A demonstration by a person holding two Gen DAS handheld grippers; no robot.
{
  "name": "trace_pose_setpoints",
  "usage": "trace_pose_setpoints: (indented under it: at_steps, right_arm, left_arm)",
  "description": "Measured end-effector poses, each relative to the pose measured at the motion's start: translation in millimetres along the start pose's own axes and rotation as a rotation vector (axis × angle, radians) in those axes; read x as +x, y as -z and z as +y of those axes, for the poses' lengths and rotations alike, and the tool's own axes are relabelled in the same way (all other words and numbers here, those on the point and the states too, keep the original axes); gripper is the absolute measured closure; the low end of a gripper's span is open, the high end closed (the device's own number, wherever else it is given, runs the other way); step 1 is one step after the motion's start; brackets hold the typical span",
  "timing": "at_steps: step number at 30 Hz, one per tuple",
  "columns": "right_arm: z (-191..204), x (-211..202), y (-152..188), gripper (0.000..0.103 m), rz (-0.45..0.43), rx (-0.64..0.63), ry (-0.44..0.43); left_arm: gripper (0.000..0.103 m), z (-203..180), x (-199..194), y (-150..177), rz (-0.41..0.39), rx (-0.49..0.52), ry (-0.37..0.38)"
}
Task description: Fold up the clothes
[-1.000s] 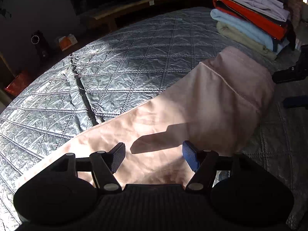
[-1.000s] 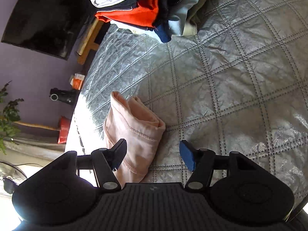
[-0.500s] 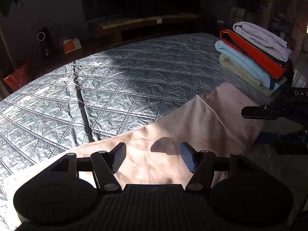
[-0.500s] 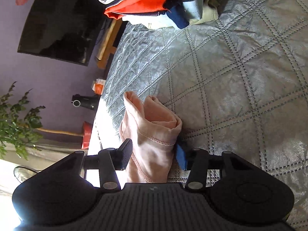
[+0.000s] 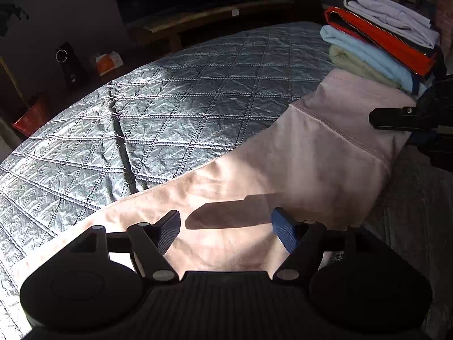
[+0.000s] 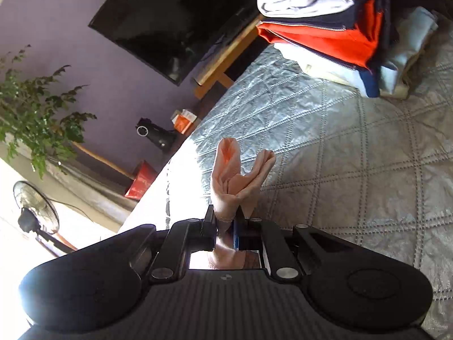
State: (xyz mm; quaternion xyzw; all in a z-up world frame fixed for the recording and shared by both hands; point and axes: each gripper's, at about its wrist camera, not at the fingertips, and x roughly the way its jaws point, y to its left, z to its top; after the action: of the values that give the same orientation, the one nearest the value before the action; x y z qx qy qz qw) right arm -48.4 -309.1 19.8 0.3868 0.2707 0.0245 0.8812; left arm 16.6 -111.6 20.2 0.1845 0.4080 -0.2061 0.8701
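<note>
A pale pink garment [image 5: 297,155] lies stretched across the grey quilted bed [image 5: 170,99], partly in sunlight. My left gripper [image 5: 225,223] hovers just above its near part, jaws wide and still opening, with nothing between the pads. My right gripper [image 6: 225,215] is closing on the garment's far right end, and its pads pinch a bunched fold of pink cloth [image 6: 232,175] that sticks up beyond them. In the left wrist view the right gripper [image 5: 396,119] shows at the right edge, against the garment's hemmed end.
A stack of folded clothes [image 5: 382,42], white, orange, light blue and olive, sits on the bed's far right corner [image 6: 339,28]. Beyond the bed are a wooden bench [image 5: 212,19], a dark TV [image 6: 170,14], a plant [image 6: 36,107] and a fan [image 6: 34,209].
My right gripper went from wide open beside the garment's end to closed on it, rolling as it did, and the cloth now bunches up between its pads. The left gripper stayed about where it was.
</note>
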Motion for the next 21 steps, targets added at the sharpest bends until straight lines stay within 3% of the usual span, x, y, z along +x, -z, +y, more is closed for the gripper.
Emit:
trace_pose_setpoints:
  at_steps: [3,8,10,15,21]
  right_arm:
    - [19,-2,5,0.089,0.032,-0.138,-0.001]
    - [35,-7,12,0.090,0.049,-0.223,-0.022]
    - [44,-8,14,0.090,0.052,-0.261,-0.039]
    - [91,5,42,0.090,0.104,-0.547,-0.014]
    - [136,24,77,0.090,0.182,-0.769,0.014]
  left_arm:
    - [0.033,-1,0,-1,0.000,0.001,-0.005]
    - [0.037,18,2,-5,0.044,-0.100,0.049]
    - [0.040,31,-1,-7,0.039,-0.135,0.021]
    - [0.040,73,-13,-10,0.010,-0.261,-0.031]
    - [0.040,120,-28,-7,-0.013,-0.373,-0.111]
